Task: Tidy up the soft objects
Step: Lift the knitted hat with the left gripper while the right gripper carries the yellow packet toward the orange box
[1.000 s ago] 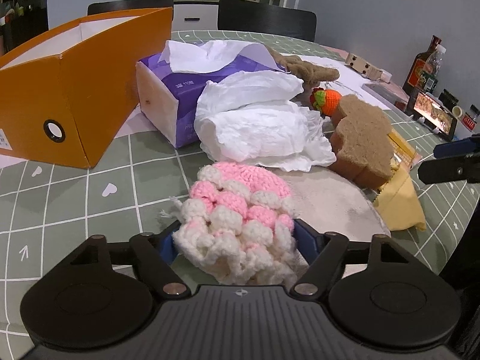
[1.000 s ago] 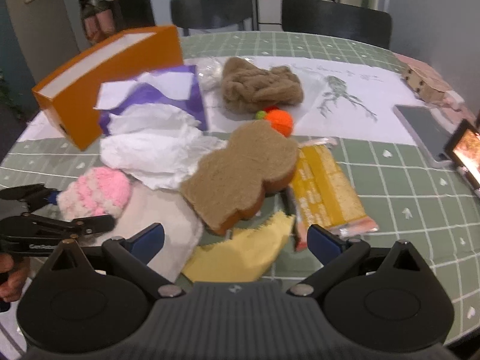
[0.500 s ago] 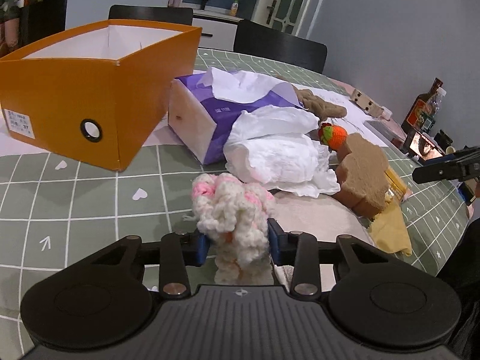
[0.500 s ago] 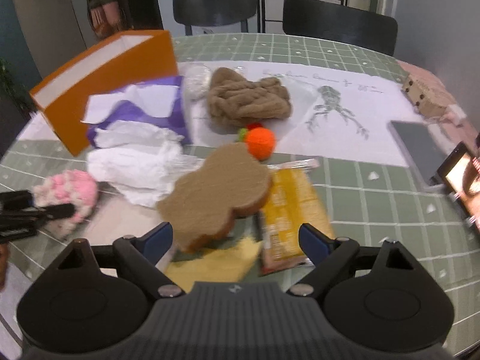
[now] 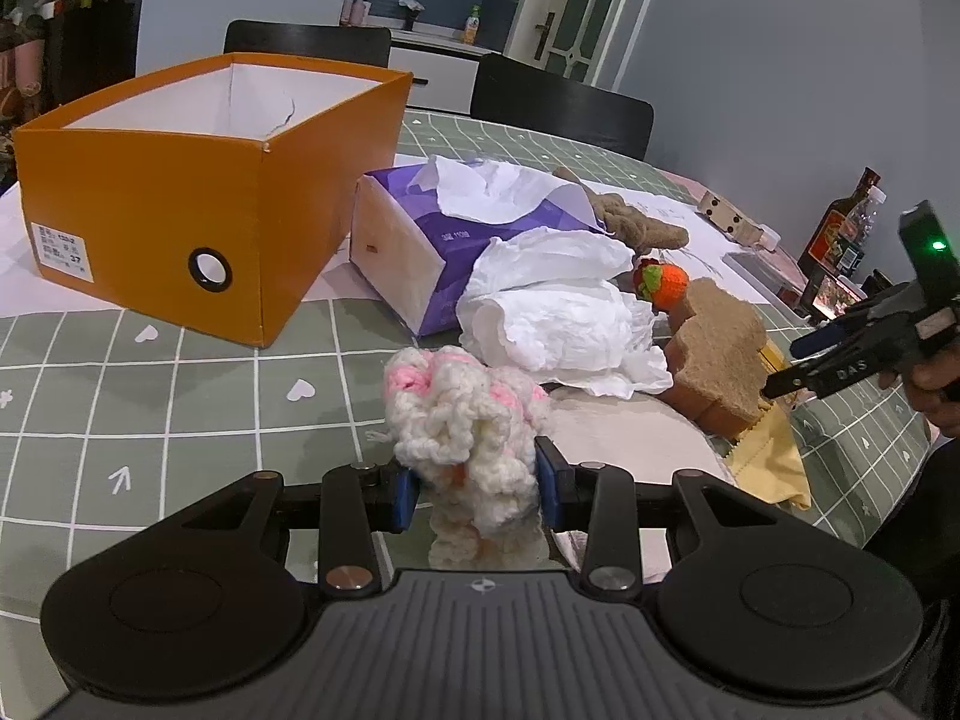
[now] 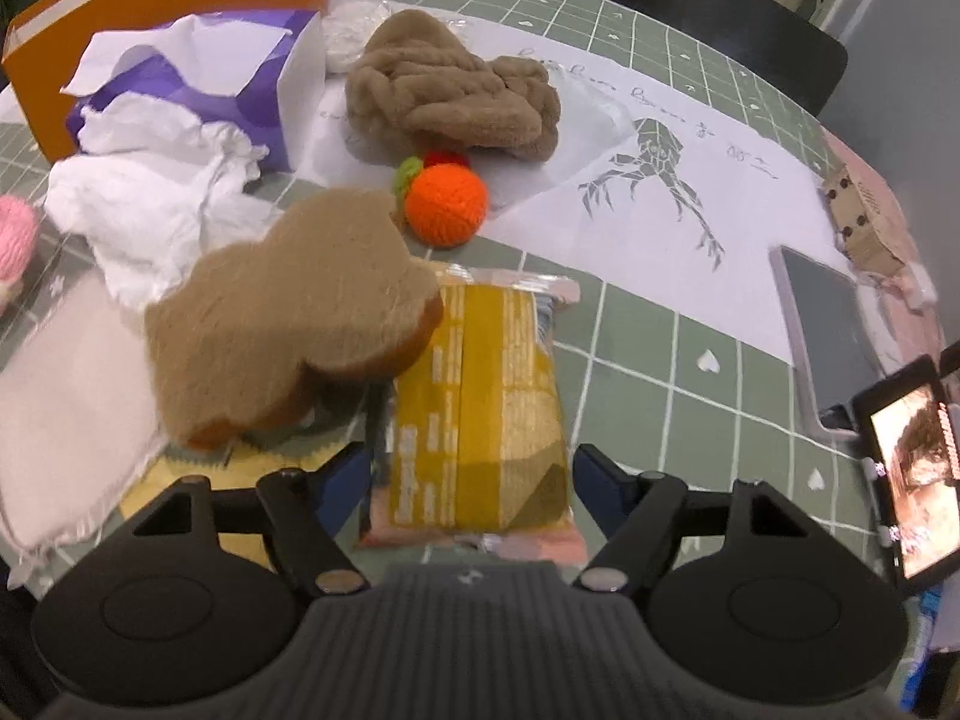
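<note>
My left gripper (image 5: 474,489) is shut on a pink and white crochet piece (image 5: 462,420), held a little above the green checked tablecloth. An orange open box (image 5: 180,228) stands to the far left of it. My right gripper (image 6: 471,474) points down over a yellow snack packet (image 6: 480,396). Its jaws are closing with the packet between them, and the pads stand just clear of its sides. A brown bread-shaped sponge (image 6: 288,324) overlaps the packet's left edge. In the left wrist view the right gripper (image 5: 840,354) hovers at the far right.
A purple tissue pack (image 5: 456,240) and crumpled white tissues (image 5: 558,312) lie in the middle. An orange crochet fruit (image 6: 444,204), a tan fluffy cloth (image 6: 450,90), a beige cloth (image 5: 624,444) and a yellow cloth (image 5: 768,468) lie around. A phone (image 6: 906,468) and a bottle (image 5: 840,228) stand at the right.
My left gripper closed on the crochet piece and lifted it off the table. My right gripper moved right and down over the yellow packet, its jaws narrowing.
</note>
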A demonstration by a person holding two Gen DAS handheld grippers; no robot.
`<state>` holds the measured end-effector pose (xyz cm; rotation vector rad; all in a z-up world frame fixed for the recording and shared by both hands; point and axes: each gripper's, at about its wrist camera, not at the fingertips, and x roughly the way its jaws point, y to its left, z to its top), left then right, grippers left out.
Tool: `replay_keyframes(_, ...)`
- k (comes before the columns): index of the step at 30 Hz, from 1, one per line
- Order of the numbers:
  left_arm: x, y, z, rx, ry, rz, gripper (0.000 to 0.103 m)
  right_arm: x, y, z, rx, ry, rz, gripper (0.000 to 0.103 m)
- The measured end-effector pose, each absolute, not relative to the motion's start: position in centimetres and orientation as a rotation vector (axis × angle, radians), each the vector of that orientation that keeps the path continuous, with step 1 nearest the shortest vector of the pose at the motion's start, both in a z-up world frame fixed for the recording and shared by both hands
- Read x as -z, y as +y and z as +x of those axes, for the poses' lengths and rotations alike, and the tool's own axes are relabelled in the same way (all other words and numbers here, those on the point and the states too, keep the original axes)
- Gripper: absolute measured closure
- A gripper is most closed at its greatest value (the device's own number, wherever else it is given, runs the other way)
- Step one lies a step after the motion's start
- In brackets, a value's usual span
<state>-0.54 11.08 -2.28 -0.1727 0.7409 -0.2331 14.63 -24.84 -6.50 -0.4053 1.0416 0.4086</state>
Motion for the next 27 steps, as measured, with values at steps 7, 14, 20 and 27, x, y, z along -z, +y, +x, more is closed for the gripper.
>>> replay_keyframes(7, 2.1, 11.6, -0.6, 0.222, 0.738, -0.181, 0.059, 8.2, -24.1, 17.0, -0.431, 1.053, -0.424, 0.03)
replay_keyframes(14, 1.3, 12.0, -0.6, 0.223, 0.732, -0.177, 0.059, 7.7, -25.5, 17.4, -0.438, 1.073, -0.347, 0.045)
replay_keyframes(20, -0.5, 12.5, -0.6, 0.236, 0.7, -0.16, 0.059, 5.5, -27.8, 16.7, -0.355, 1.072, -0.326, 0.046)
replay_keyframes(27, -2.2, 13.4, -0.8, 0.254, 0.67, -0.157, 0.059, 1.8, -29.5, 16.1, -0.292, 1.03, -0.281, 0.046)
